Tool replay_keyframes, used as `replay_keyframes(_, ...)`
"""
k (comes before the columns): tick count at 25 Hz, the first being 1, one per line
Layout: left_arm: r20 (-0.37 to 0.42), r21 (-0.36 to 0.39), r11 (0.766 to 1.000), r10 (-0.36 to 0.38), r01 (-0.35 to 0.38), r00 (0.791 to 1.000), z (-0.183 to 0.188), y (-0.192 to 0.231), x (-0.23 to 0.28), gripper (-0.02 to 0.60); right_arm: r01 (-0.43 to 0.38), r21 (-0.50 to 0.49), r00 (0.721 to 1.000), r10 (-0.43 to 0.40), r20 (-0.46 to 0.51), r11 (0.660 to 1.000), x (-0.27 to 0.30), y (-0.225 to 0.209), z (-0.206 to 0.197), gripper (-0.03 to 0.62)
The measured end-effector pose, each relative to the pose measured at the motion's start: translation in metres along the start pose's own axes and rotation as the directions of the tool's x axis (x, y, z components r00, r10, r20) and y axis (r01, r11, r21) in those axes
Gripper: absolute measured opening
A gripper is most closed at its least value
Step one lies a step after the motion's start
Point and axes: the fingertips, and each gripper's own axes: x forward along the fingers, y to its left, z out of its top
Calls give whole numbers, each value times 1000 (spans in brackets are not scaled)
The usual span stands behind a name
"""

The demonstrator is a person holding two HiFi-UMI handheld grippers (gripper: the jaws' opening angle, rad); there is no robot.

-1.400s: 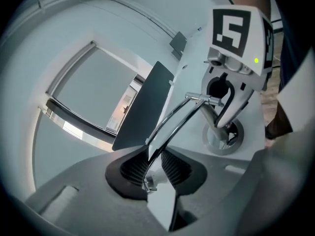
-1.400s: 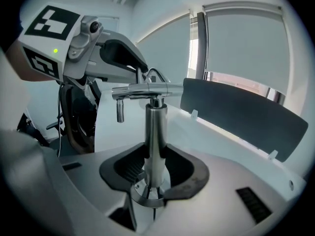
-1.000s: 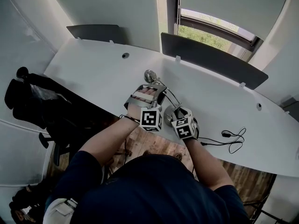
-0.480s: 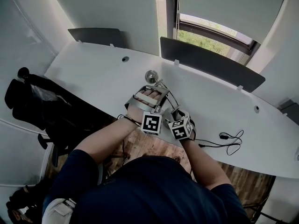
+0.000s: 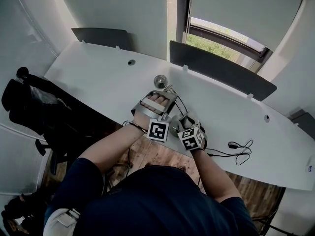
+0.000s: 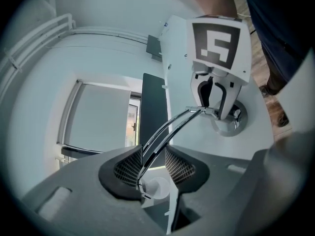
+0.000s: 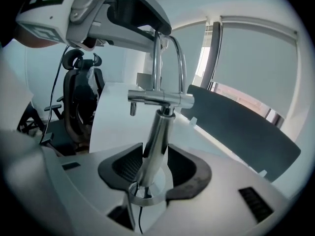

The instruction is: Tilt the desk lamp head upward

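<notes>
A chrome desk lamp stands near the front edge of the white desk [image 5: 98, 77]. Its small round head [image 5: 159, 80] is at the far end of two thin rods. My left gripper [image 5: 166, 93] reaches over those rods. In the left gripper view the rods [image 6: 165, 132] run between its pads with a gap beside them, and its jaws [image 6: 153, 163] stand open. My right gripper [image 5: 185, 119] is low at the lamp's post. Its jaws [image 7: 153, 161] are opening around the chrome post [image 7: 156, 132], above the base ring [image 7: 147, 194], without pressing on it.
Two dark divider panels [image 5: 219, 68] [image 5: 101, 35] line the desk's far edge below a window. A black cable with a switch [image 5: 238, 149] lies on the desk at the right. A black chair draped with a jacket [image 5: 34, 102] stands at the left.
Both grippers stay at the lamp. The right gripper's marker cube has drifted slightly down and left. The lamp head sits in about the same place.
</notes>
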Motion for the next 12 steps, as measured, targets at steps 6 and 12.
replay_keyframes(6, 9, -47, 995, 90, -89, 996, -9, 14, -20, 126, 37, 28, 995, -39, 87, 999, -31, -1, 18, 163)
replay_keyframes(12, 64, -318, 944, 116, -90, 991, -8, 25, -51, 125, 13, 119, 987, -32, 155, 993, -68, 13, 25, 161)
